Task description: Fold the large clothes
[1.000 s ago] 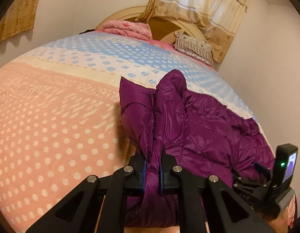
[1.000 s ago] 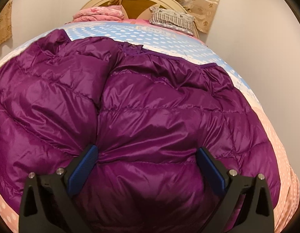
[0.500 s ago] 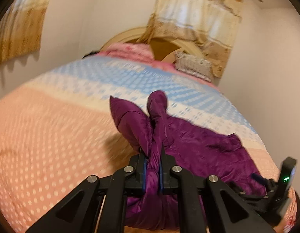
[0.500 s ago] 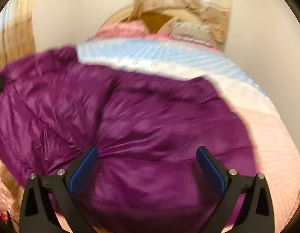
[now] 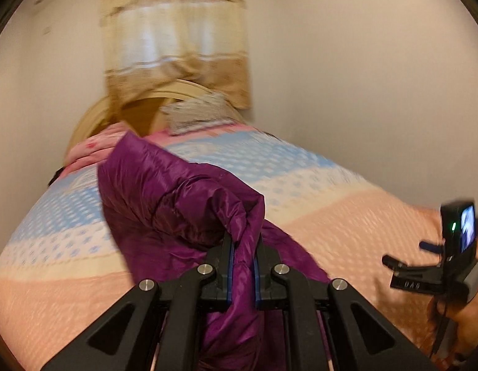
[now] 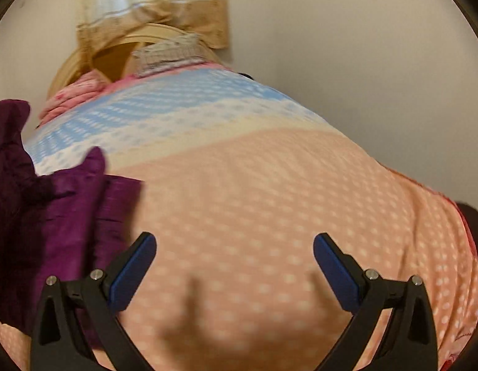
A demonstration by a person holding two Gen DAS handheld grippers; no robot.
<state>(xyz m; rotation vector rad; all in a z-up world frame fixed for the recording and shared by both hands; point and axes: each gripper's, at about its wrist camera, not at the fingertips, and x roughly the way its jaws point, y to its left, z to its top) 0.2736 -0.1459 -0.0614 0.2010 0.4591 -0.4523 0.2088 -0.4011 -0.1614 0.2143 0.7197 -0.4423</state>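
A purple puffer jacket [image 5: 177, 204] is lifted off the bed and bunched. My left gripper [image 5: 242, 266] is shut on a fold of it, and the fabric hangs down between and below the fingers. In the right wrist view the jacket [image 6: 62, 210] fills the left edge. My right gripper [image 6: 234, 259] is open and empty, over bare bedspread to the right of the jacket. The right gripper's body and camera screen [image 5: 458, 241] show at the right edge of the left wrist view.
The bed is covered by a dotted bedspread [image 6: 269, 185] with peach, cream and blue bands. A folded pink quilt [image 5: 90, 151] and a striped pillow [image 5: 198, 114] lie at the headboard. A curtain [image 5: 174, 37] hangs behind, and white walls stand close on the right.
My left gripper has lifted the jacket and swung it, so it now hangs bunched. My right gripper has moved right, off the jacket, over bare bedspread. Both views turned toward the headboard.
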